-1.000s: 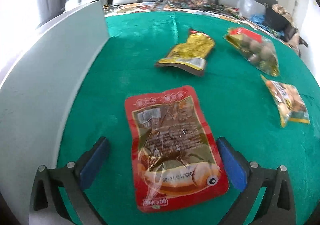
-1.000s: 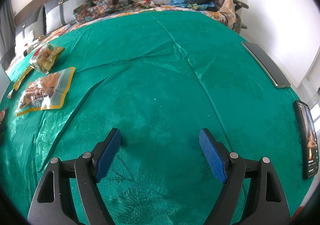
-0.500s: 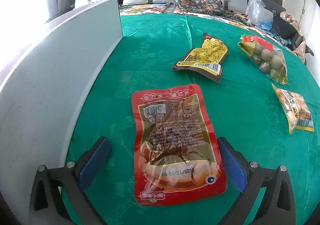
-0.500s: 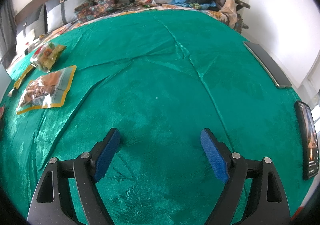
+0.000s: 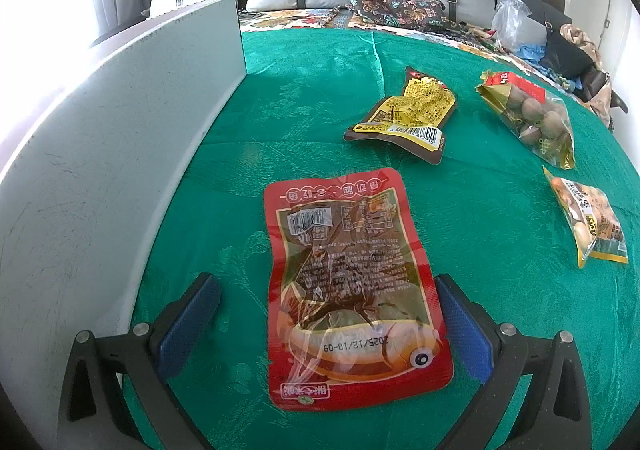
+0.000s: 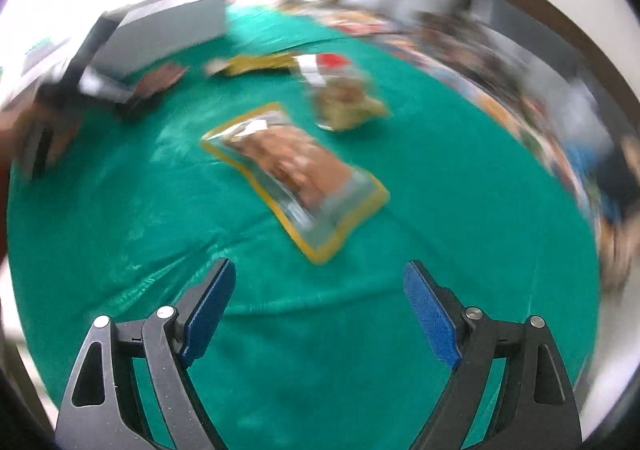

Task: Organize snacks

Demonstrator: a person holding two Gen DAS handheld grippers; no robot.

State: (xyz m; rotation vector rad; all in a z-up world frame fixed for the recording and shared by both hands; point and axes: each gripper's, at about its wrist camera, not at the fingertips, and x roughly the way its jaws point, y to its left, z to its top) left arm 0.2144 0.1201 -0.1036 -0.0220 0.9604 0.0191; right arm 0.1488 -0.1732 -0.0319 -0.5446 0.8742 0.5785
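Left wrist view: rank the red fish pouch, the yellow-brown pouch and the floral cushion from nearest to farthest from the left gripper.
1. Red fish pouch, lying between the open left gripper fingers.
2. Yellow-brown pouch, mid-cloth, right of centre.
3. Floral cushion, beyond the cloth's far edge.

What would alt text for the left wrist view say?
A red fish snack packet lies flat on a green cloth between the open fingers of the left gripper. A grey board stands to its left; three more snack bags lie farther off.
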